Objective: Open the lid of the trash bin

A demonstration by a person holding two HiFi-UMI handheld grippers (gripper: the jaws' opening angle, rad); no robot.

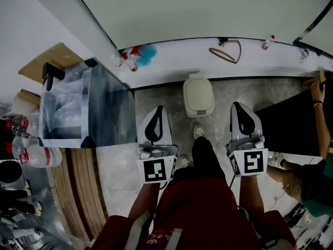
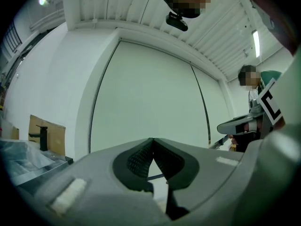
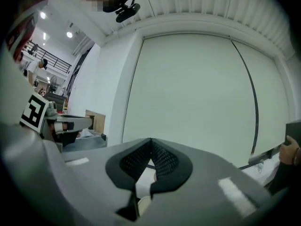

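A small cream trash bin (image 1: 198, 96) with its lid down stands on the floor against the white wall, ahead of my feet. My left gripper (image 1: 158, 110) is held level to the bin's lower left, its jaws meeting at the tips with nothing between them (image 2: 152, 140). My right gripper (image 1: 237, 106) hangs to the bin's lower right, also shut and empty (image 3: 151, 140). Neither touches the bin. Both gripper views look at the wall, and the bin is hidden in them.
A grey cabinet with a clear plastic sheet (image 1: 86, 108) stands at the left. Water bottles (image 1: 31, 152) lie beside it. A black panel (image 1: 291, 126) is held by a person's hand (image 1: 316, 90) at the right. A spray bottle (image 1: 131, 60) and a cable loop (image 1: 227, 53) lie by the wall.
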